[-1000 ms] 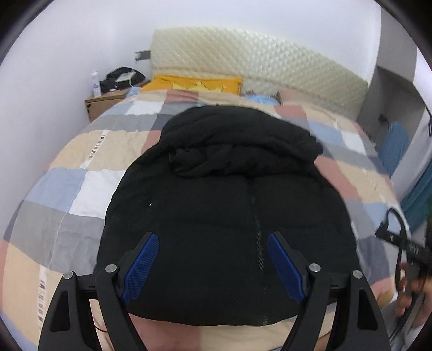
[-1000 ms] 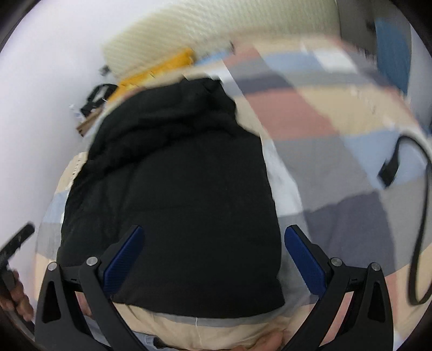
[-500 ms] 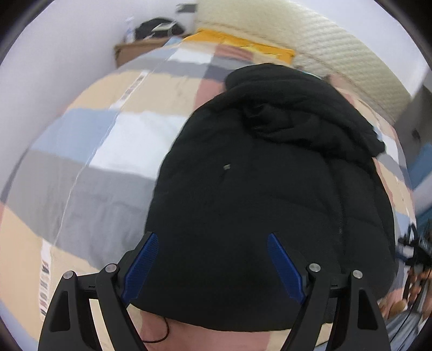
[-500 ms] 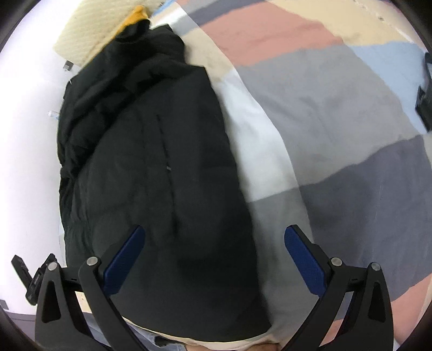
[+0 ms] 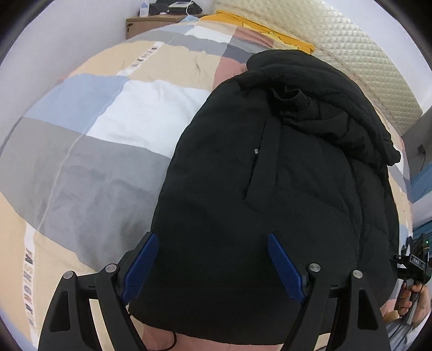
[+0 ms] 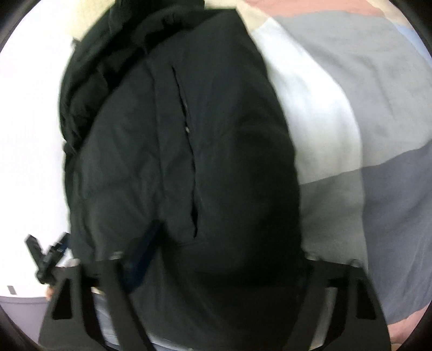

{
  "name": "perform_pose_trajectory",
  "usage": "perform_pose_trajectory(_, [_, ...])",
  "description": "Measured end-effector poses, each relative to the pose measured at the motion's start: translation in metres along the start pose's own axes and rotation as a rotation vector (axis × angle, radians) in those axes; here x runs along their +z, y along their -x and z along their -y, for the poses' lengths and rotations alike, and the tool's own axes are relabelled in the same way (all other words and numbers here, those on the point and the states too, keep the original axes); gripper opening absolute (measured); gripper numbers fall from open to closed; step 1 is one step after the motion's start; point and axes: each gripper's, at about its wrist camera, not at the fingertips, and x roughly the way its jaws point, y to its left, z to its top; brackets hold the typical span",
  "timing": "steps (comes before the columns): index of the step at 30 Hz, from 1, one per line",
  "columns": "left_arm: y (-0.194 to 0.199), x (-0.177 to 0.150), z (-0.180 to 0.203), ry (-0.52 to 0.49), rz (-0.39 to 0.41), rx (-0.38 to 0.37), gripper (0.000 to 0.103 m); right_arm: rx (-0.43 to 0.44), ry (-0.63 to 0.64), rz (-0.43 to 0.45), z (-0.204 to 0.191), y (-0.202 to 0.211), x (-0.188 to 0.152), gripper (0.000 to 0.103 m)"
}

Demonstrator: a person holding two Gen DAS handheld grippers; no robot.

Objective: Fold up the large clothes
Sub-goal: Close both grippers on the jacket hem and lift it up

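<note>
A black padded jacket point(image 5: 283, 172) lies front up on a patchwork bedspread, hood toward the headboard. My left gripper point(image 5: 213, 264) is open, its blue pads wide apart over the jacket's near left hem corner. In the right wrist view the jacket point(image 6: 189, 140) fills the middle, blurred. My right gripper point(image 6: 218, 256) hangs low over the jacket's near right hem; its left pad shows dimly and the right pad is lost against the black cloth. The right gripper also shows at the far right of the left wrist view point(image 5: 413, 264), held in a hand.
The bedspread point(image 5: 94, 151) spreads left of the jacket, and right of it in the right wrist view point(image 6: 364, 135). A quilted headboard point(image 5: 337, 46), a yellow pillow point(image 5: 256, 27) and a wooden nightstand point(image 5: 151, 21) with a bottle stand at the far end.
Both grippers have dropped closer to the jacket's near hem. The left one has shifted toward the left corner, the right one toward the right corner. The right view is now blurred.
</note>
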Motion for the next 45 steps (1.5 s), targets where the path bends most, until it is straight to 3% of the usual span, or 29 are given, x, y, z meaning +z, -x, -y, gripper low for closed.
perform_pose_trajectory(1, [-0.002, 0.000, -0.002, 0.006, -0.009, -0.018, 0.083, 0.056, -0.010, 0.005, 0.000, 0.002, 0.001, 0.043])
perform_pose_trajectory(2, [-0.004, 0.001, -0.004, 0.010, -0.021, -0.034, 0.083, 0.109, -0.017, 0.006, 0.000, 0.004, 0.002, 0.035])
perform_pose_trajectory(5, [-0.009, 0.008, -0.014, 0.033, -0.057, -0.107, 0.083, 0.136, 0.039, 0.045, -0.013, 0.017, -0.002, 0.019])
perform_pose_trajectory(9, [-0.010, 0.015, -0.043, 0.136, -0.080, -0.202, 0.083, 0.169, 0.086, 0.085, -0.027, 0.029, -0.008, 0.013])
perform_pose_trajectory(12, [-0.014, 0.014, -0.066, 0.233, -0.097, -0.214, 0.083, 0.198, 0.107, 0.118, -0.036, 0.038, -0.010, 0.012])
perform_pose_trajectory(18, [-0.030, 0.007, -0.086, 0.355, -0.165, -0.223, 0.083, 0.235, 0.058, 0.125, -0.017, 0.045, -0.011, 0.012])
perform_pose_trajectory(26, [-0.052, -0.002, -0.094, 0.461, -0.239, -0.344, 0.083, 0.232, -0.035, 0.071, 0.004, 0.036, -0.011, 0.022])
perform_pose_trajectory(30, [-0.050, -0.003, -0.076, 0.399, -0.243, -0.362, 0.087, 0.211, -0.061, 0.050, 0.009, 0.032, -0.011, 0.034])
perform_pose_trajectory(35, [-0.039, -0.002, -0.060, 0.348, -0.207, -0.446, 0.087, 0.164, -0.116, 0.024, 0.021, 0.025, -0.016, 0.079])
perform_pose_trajectory(38, [-0.029, -0.001, -0.056, 0.347, -0.162, -0.550, 0.087, 0.153, -0.160, 0.004, 0.028, 0.018, -0.016, 0.079])
perform_pose_trajectory(40, [-0.028, 0.002, -0.051, 0.348, -0.152, -0.577, 0.087, 0.165, -0.167, -0.017, 0.029, 0.013, -0.016, 0.080])
perform_pose_trajectory(43, [-0.034, -0.001, -0.054, 0.366, -0.176, -0.553, 0.087, 0.196, -0.138, -0.023, 0.021, 0.011, -0.015, 0.081])
perform_pose_trajectory(45, [-0.041, -0.003, -0.057, 0.402, -0.195, -0.531, 0.087, 0.283, -0.094, -0.016, 0.010, 0.015, -0.016, 0.081])
